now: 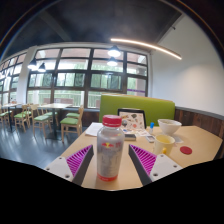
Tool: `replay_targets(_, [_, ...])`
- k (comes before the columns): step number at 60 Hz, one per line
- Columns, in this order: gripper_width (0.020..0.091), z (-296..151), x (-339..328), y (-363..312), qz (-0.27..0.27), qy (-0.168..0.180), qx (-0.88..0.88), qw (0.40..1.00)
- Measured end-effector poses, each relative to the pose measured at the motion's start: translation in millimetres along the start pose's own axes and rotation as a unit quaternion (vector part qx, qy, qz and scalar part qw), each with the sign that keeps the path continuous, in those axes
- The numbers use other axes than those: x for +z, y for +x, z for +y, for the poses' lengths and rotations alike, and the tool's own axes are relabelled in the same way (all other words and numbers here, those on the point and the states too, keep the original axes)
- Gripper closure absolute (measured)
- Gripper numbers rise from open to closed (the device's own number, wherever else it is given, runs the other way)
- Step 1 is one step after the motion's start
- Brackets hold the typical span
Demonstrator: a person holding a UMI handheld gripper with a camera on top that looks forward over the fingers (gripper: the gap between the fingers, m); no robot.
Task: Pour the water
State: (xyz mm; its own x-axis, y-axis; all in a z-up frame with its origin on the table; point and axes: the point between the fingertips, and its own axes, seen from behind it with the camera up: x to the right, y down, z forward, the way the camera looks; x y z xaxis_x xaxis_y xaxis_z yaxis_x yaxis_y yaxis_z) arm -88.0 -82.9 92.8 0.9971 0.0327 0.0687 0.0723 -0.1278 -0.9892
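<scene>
At bottom centre our gripper [110, 160] looks clamped on the upright, capped bottle [110, 148], so we judge the carry is in hand, and next we must tilt it over the yellow cup [165, 143] on the worktop [200, 145].

A green sofa [140, 106] stands beyond the table [200, 146], wooden chairs [71, 122] nearby.

The gripper [110, 160] points level, its 2 pink-padded fingers [80, 158] pressing a bottle [110, 148] between them.
</scene>
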Motion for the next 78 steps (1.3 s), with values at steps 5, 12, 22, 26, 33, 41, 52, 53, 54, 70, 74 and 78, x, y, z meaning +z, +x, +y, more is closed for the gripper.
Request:
replay_targets(5, [0.0285, 1, 34, -2, 0.002, -0.004, 0.006, 1.000])
replay_targets(12, [0.0588, 7, 64, -1, 0.011, 0.002, -0.005, 1.000])
replay_targets(22, [0.0711, 1, 73, 4, 0.020, 0.015, -0.011, 1.000])
replay_targets(26, [0.0733, 2, 79, 9, 0.020, 0.013, -0.001, 1.000])
replay_targets(33, [0.0733, 5, 94, 20, 0.010, 0.015, 0.032, 0.999])
replay_targets(41, [0.0733, -27, 100, 33, -0.026, 0.024, 0.208, 0.977])
replay_targets(52, [0.0754, -61, 127, 90, -0.103, 0.040, 0.569, 0.815])
replay_targets(53, [0.0755, -63, 127, 95, -0.109, 0.039, 0.599, 0.792])
replay_targets(54, [0.0754, -64, 128, 100, -0.116, 0.040, 0.627, 0.769])
replay_targets(70, [0.0737, -73, 123, 137, -0.162, 0.050, 0.867, 0.468])
replay_targets(74, [0.0733, -80, 108, 142, -0.157, 0.062, 0.884, 0.436])
replay_targets(78, [0.0734, -79, 97, 139, -0.159, 0.062, 0.888, 0.427])
